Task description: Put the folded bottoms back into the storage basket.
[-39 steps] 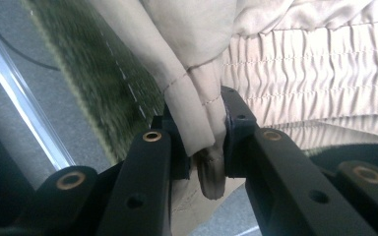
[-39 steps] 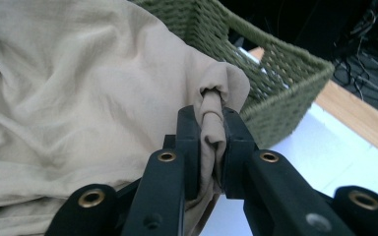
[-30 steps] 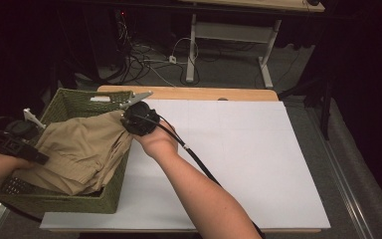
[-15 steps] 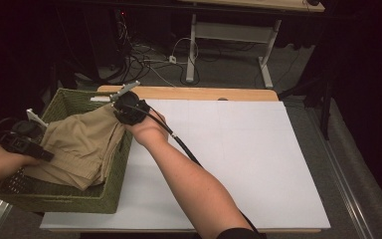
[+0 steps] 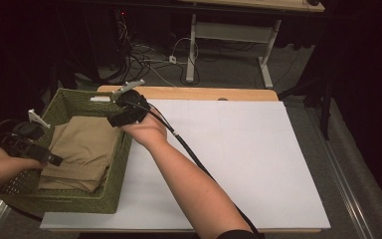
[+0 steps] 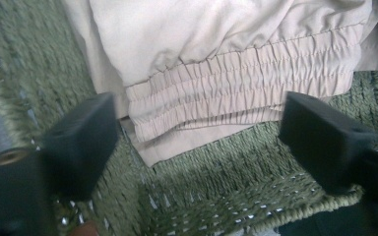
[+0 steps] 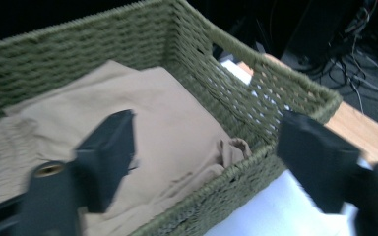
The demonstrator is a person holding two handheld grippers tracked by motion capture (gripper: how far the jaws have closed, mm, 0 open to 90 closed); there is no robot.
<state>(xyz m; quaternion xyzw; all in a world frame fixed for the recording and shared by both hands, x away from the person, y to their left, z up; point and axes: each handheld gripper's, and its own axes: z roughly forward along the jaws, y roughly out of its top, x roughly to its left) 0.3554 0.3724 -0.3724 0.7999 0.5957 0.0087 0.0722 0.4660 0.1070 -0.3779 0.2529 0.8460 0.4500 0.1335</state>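
Observation:
A tan folded garment [image 5: 84, 149] with an elastic waistband lies flat inside the green woven basket [image 5: 122, 159] at the table's left. My left gripper [image 5: 53, 160] hovers over the basket's left side. Its jaws have just been opening and stand open [image 6: 197, 105], with the waistband [image 6: 216, 93] lying loose beyond them on the basket floor [image 6: 226, 196]. My right gripper [image 5: 115, 121] sits at the basket's far right rim. Its jaws have also just been opening and are open [image 7: 206, 120] above the garment [image 7: 162, 113] and the rim [image 7: 256, 69], gripping nothing.
A white board [image 5: 238, 159] covers the table to the right of the basket, with the wooden table edge [image 5: 194, 93] behind it. The right gripper's cable [image 5: 189, 149] runs along the forearm. Floor cables [image 5: 144, 55] and a desk frame [image 5: 229, 35] lie beyond the table.
Both grippers held the garment bunched up over the basket; now they have let go and opened, and it lies flat inside. The right gripper shifted left toward the basket's far rim.

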